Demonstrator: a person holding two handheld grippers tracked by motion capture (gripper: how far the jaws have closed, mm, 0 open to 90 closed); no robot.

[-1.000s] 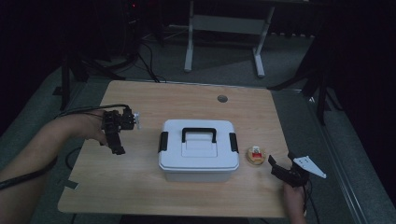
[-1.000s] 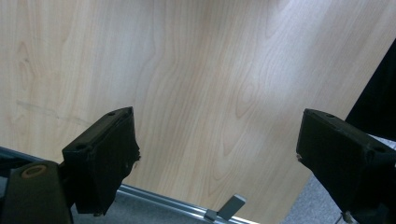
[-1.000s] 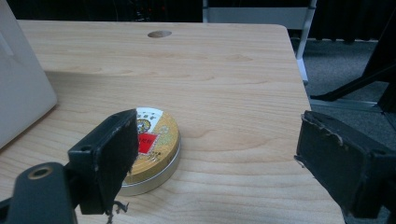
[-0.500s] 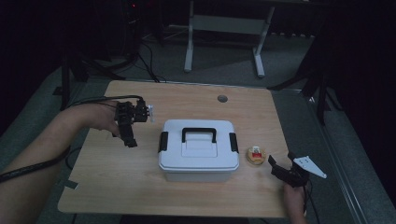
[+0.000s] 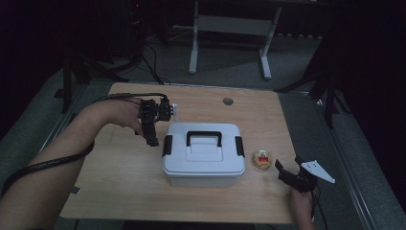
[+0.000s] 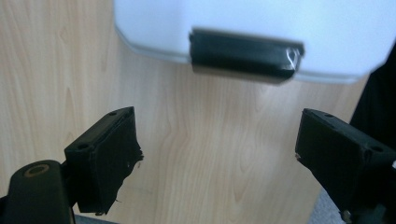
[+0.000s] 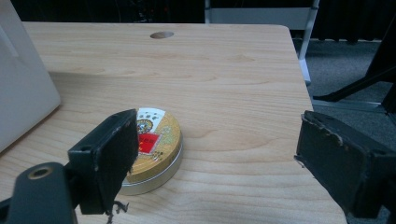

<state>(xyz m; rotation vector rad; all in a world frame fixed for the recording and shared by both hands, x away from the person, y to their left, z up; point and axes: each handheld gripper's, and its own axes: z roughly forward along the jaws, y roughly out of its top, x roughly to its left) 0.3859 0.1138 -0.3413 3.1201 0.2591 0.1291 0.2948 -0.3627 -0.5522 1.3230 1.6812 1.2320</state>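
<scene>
A white lidded box (image 5: 203, 160) with a black handle (image 5: 204, 137) stands mid-table. My left gripper (image 5: 154, 133) hangs just off the box's left side, jaws open and empty. In the left gripper view those jaws (image 6: 219, 154) point at the box's black side latch (image 6: 245, 56), a short way from it. A round gold tin (image 5: 262, 159) with a red and white label lies right of the box. My right gripper (image 5: 290, 168) rests near the table's front right corner, open. The tin (image 7: 156, 144) lies just beyond its left jaw, untouched.
The wooden table (image 5: 119, 182) has a cable hole (image 5: 228, 101) near its far edge. A cable trails from the left gripper over the table's left side. The box wall (image 7: 23, 84) stands left of the tin. A desk frame (image 5: 230, 28) stands on the floor behind.
My left hand has carried its gripper to the right and a little up, closer to the box's left side. The right gripper, tin and box have stayed put.
</scene>
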